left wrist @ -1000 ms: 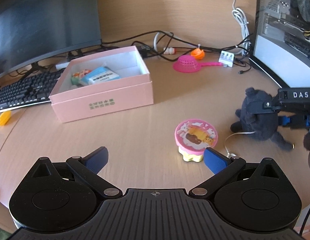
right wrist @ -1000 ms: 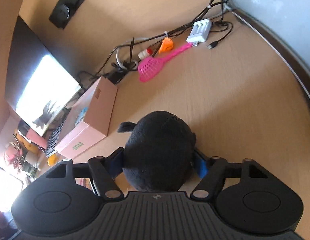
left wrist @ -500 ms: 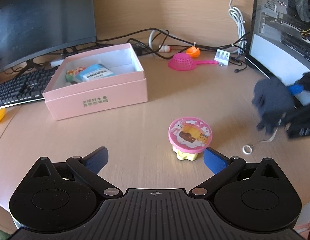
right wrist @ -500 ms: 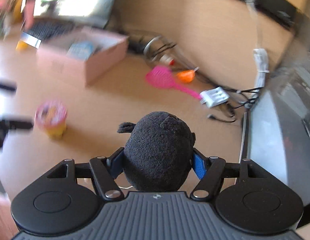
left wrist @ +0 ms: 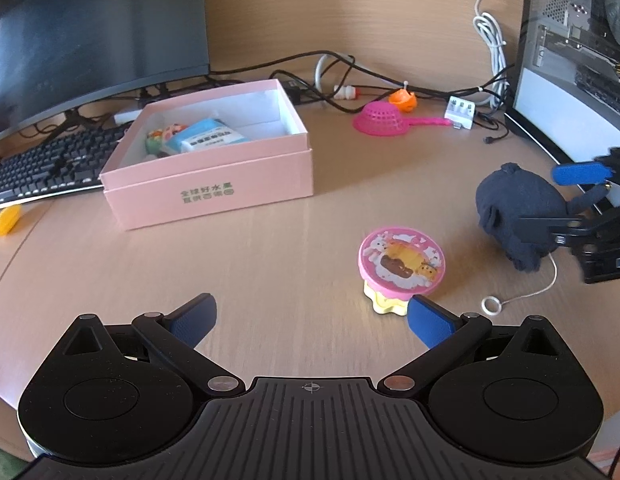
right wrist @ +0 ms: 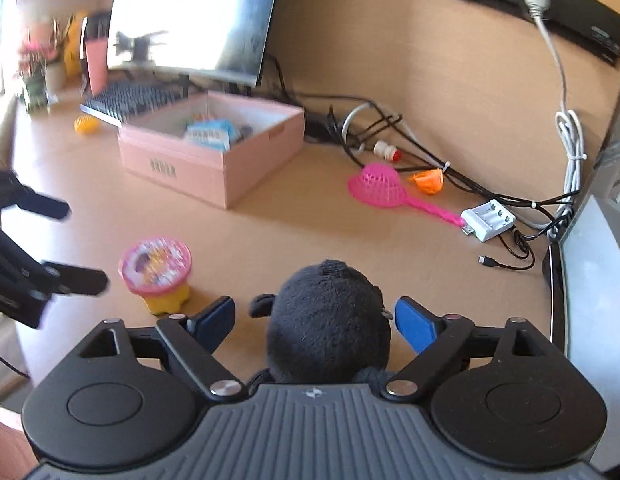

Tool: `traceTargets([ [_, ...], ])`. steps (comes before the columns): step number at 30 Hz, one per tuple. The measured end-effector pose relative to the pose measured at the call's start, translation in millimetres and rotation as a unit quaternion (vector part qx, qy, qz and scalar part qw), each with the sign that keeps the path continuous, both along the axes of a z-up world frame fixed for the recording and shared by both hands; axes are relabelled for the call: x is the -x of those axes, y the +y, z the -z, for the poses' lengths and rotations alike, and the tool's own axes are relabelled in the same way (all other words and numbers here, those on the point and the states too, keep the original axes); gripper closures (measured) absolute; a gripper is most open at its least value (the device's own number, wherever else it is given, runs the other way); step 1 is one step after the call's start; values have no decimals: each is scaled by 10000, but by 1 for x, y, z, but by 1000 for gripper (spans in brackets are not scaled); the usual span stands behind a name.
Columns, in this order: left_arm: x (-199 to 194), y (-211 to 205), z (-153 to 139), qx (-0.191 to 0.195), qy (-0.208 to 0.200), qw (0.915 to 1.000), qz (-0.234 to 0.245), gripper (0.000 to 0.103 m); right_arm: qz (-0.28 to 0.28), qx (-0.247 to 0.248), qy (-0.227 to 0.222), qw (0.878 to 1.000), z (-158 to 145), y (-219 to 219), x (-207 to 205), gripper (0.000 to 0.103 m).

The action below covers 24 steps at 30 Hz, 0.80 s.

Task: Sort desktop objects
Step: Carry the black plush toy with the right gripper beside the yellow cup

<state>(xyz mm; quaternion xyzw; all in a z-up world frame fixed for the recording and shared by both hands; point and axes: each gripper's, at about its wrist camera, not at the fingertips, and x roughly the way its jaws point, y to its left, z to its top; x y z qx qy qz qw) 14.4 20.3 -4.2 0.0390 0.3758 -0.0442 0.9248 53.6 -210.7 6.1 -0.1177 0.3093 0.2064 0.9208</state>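
Observation:
A black plush toy point(right wrist: 329, 320) sits between the fingers of my right gripper point(right wrist: 313, 320), whose jaws now stand apart from it. The plush also shows in the left wrist view point(left wrist: 517, 212), low over the desk at the right. A pink-lidded yellow toy cup point(left wrist: 401, 272) stands on the desk just ahead of the right finger of my left gripper point(left wrist: 310, 318), which is open and empty. The cup also shows in the right wrist view point(right wrist: 156, 270). An open pink box point(left wrist: 214, 192) holding several small items stands at the centre left.
A pink toy strainer point(left wrist: 379, 123), an orange toy point(left wrist: 403, 100), a white charger point(left wrist: 461, 112) and cables lie at the back. A keyboard point(left wrist: 42, 168) and monitor are at the left, a yellow toy point(left wrist: 6, 220) at the desk edge, a PC case point(left wrist: 573, 80) at the right.
My right gripper has swung round to face the pink box and its jaws have opened off the plush. My left gripper has drifted slightly; the cup has not moved.

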Motion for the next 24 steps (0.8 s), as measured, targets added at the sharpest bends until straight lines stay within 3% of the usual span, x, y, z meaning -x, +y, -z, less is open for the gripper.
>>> traceTargets([
  [10, -12, -30, 1, 24, -114, 9981, 608, 0, 1021, -816, -2, 9914, -5, -40, 18, 12],
  [16, -10, -26, 2, -35, -34, 9987, 513, 0, 1801, -1324, 59, 9747, 7, -57, 13, 14],
  [22, -4, -12, -1, -38, -33, 9996, 292, 0, 2280, -2338, 504, 9438, 28, -74, -11, 14],
  [24, -2, -7, -1, -29, -31, 9998, 201, 0, 2351, -2457, 572, 9386, 34, -75, -18, 14],
])
